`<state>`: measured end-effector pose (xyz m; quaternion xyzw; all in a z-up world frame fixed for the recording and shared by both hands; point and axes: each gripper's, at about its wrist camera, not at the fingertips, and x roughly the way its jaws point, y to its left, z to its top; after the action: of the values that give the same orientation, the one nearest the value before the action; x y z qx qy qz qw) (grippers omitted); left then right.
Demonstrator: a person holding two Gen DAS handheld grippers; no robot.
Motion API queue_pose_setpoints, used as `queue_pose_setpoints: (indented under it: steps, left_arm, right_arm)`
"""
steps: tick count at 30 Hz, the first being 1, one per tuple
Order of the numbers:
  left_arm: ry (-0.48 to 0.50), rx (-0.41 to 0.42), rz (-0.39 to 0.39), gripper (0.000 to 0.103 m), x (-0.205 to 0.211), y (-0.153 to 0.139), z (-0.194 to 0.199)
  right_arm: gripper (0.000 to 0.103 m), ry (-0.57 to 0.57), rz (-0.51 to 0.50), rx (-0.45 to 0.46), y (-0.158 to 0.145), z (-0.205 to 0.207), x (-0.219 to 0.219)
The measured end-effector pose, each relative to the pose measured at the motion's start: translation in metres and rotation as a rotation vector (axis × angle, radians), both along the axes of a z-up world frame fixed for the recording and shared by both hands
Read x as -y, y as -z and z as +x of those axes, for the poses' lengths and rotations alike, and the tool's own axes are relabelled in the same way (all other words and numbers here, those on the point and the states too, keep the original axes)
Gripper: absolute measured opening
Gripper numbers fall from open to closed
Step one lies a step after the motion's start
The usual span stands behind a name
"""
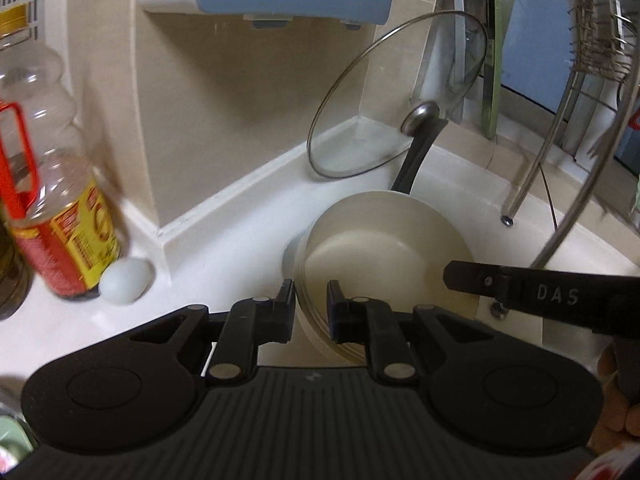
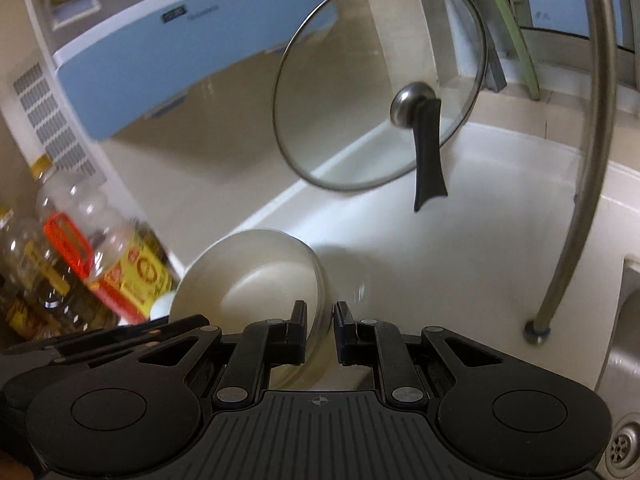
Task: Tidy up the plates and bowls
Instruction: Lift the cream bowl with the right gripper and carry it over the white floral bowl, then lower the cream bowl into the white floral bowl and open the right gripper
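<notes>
Far left, on my white counter [image 1: 240,240]: clear plastic oil bottles [image 1: 52,184] with a red handle and yellow-and-red labels, standing upright, blurred. Just beside the foot of the nearest bottle lies a pale bluish-white egg [image 1: 125,280], touching or almost touching it.

Upper left, on the beige tiled wall: a pale blue and white wall-mounted appliance [image 2: 192,52], with a white slotted grille to its left.

Centre, between my two hands: a stack of cream-coloured round ceramic bowls [image 1: 380,248], nested, several rims visible at its edge. My left jaws [image 1: 311,292] pinch the stack's left rim, one finger outside the wall and one inside. My right jaws [image 2: 320,314] pinch the opposite rim in the same way. In the right wrist view the stack looks tilted and clear of the counter, with a soft shadow on the surface beyond it; whether its underside touches anything I cannot tell.

Centre right, behind the bowls: a round glass pan lid [image 2: 380,80] with a metal rim and a steel knob, leaning on edge in the wall corner. A black handle [image 2: 428,152] crosses in front of it.

Right: a curved stainless steel tube leg [image 2: 592,140] of a wire dish rack [image 1: 600,32], its foot planted on the counter. Far right, the edge of a steel sink [image 2: 624,360] with its drain.
</notes>
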<state>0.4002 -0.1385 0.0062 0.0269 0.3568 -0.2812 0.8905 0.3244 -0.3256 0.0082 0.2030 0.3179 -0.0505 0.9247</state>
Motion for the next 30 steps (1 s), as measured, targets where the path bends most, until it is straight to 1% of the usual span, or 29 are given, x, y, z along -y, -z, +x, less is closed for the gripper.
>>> queue_pose_setpoints:
  steps: [3,8,12,22,30]
  left_arm:
    - [0.006,-0.002,-0.005,0.014,0.008,0.000,0.014]
    - [0.006,-0.009,0.004,0.014,0.019,0.005,0.032]
    - [0.002,-0.021,0.009,0.014,0.025,0.012,0.043]
    - [0.004,-0.061,0.036,0.014,0.030,0.028,0.059]
    - [0.006,-0.088,0.044,0.014,0.029,0.036,0.062]
  right_arm:
    - [0.015,0.016,0.011,0.003,-0.002,0.013,0.010]
    - [0.015,0.038,0.050,-0.008,0.003,0.034,0.025]
    - [0.015,0.046,0.052,-0.014,0.008,0.046,0.029]
    - [0.015,0.051,0.079,-0.070,0.030,0.065,0.036]
    - [0.015,0.052,0.088,-0.101,0.037,0.069,0.036]
